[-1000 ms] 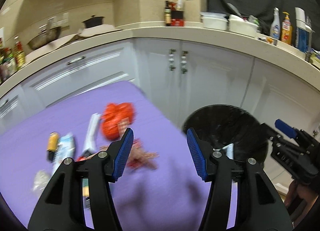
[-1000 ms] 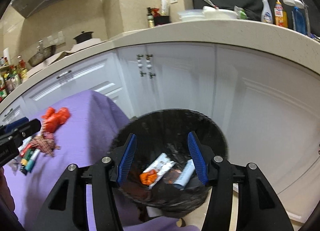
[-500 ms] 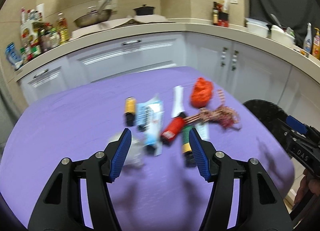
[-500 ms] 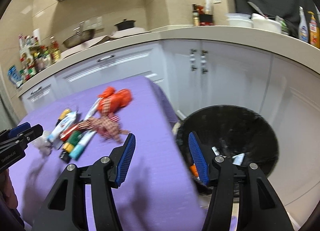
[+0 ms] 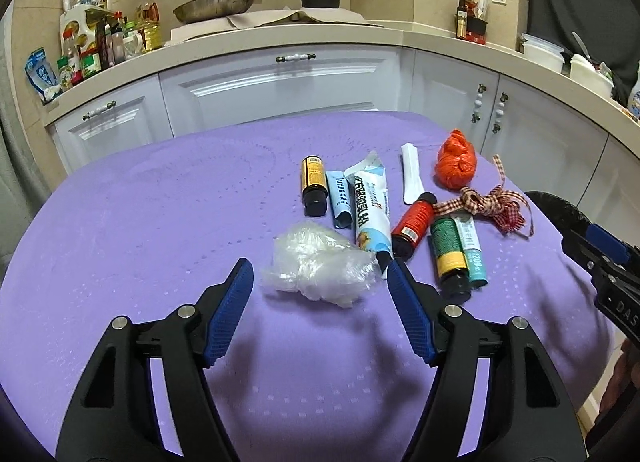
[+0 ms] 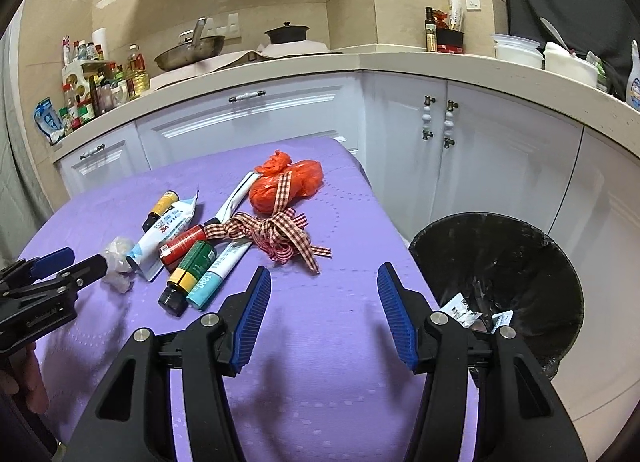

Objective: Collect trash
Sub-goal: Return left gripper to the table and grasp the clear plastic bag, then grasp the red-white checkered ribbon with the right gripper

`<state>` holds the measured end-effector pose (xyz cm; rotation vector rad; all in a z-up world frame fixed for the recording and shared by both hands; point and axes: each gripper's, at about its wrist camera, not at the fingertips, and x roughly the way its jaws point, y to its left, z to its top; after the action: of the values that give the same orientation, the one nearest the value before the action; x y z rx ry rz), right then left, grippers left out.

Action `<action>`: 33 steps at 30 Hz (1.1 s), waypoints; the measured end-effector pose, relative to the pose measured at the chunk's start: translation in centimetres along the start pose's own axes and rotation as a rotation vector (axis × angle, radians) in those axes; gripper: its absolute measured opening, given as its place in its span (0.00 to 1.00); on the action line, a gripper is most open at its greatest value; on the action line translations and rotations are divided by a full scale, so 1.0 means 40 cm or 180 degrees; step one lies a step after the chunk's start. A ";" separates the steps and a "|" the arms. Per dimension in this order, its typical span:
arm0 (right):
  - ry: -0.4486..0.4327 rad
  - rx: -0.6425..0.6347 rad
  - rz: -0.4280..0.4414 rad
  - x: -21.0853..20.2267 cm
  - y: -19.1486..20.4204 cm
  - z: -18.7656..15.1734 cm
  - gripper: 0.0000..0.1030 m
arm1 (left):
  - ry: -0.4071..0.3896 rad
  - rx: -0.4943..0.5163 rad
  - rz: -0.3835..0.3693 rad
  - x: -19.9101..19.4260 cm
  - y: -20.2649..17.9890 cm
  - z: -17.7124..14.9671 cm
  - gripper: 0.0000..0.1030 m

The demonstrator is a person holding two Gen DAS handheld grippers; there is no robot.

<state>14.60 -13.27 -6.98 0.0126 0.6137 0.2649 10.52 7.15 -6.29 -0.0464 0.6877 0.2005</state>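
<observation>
Left gripper [image 5: 320, 276] spread, empty, crumpled clear plastic [image 5: 318, 268] between its tips. Right gripper [image 6: 324, 282] spread, empty, over purple tablecloth [image 6: 320, 362]; black bin [image 6: 504, 242] right.

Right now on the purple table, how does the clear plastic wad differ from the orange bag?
The clear plastic wad is see-through and loosely crumpled; the orange bag is opaque and bunched into a tight ball. The wad lies just ahead of the open left claw; the bag lies at the table's far side, beside the checked ribbon. Both are soft plastic and lie ungripped.
</observation>
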 end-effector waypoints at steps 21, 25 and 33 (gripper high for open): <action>0.0067 -0.0083 0.0050 0.026 0.044 0.011 0.54 | 0.0267 -0.0090 -0.0208 0.067 0.033 0.008 0.42; 0.0064 -0.0108 0.0062 0.027 0.053 0.015 0.54 | 0.0213 -0.0132 -0.0186 0.052 0.051 0.005 0.34; 0.0086 -0.0148 0.0092 0.056 0.070 0.039 0.54 | 0.0158 -0.0243 -0.0016 0.022 0.126 -0.006 0.31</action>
<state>16.57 -9.89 -6.72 -0.0269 0.6344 0.3075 10.02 12.21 -6.89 -0.1266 0.7292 0.2213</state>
